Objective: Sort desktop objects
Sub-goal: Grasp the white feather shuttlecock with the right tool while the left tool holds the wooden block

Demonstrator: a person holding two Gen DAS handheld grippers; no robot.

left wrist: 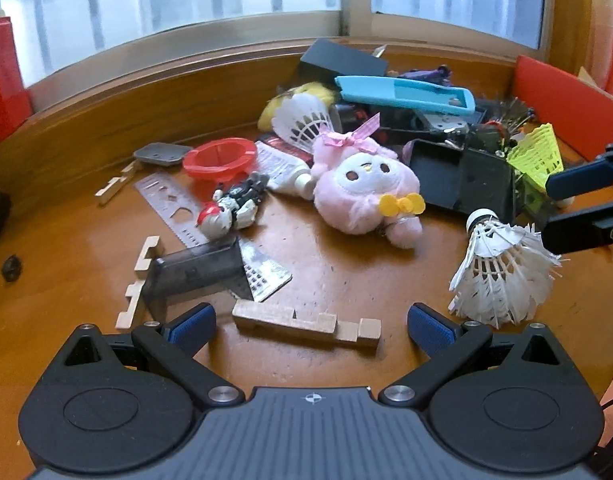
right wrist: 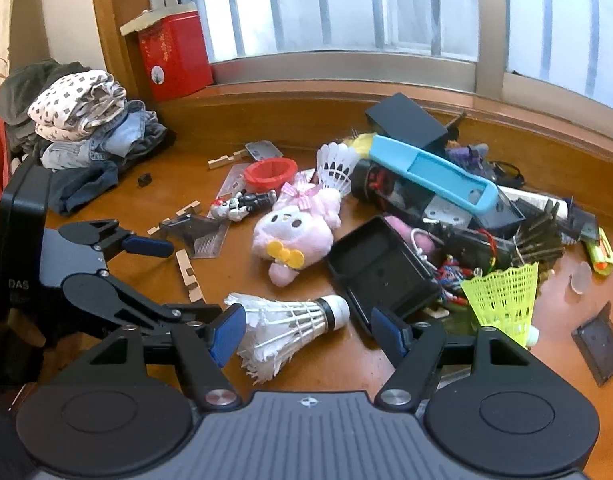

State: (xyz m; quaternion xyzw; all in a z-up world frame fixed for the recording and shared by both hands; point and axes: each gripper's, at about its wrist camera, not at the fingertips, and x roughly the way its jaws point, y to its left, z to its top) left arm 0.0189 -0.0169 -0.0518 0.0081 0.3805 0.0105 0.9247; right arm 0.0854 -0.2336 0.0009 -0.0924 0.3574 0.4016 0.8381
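In the left wrist view the left gripper stands wide open at the bottom of the frame, holding nothing. A notched wooden block lies flat on the brown desk between its blue pads, touching neither. Just above the left pad sits a smoky clear box on a metal stencil, with pale wooden pieces beside it.

A white feather shuttlecock lies at the right of that frame, cork toward the upper left. The right gripper enters from the right edge just above it, fingers apart.

In the right wrist view the right gripper is wide open at the lower centre. The same shuttlecock lies on its side between the fingers, cork pointing right; the feathers sit just beside the left pad, though the pads do not press on it (it rests on the desk). The left gripper shows at the left of this frame.

Mid-frame lies a pink plush with a yellow bow. To its right is an open black case, then a yellow shuttlecock at the lower right. Behind them the pile holds a blue sleeve, a second white shuttlecock, a red cup and a toy figure. Folded clothes sit at the upper left, a red tin above them.
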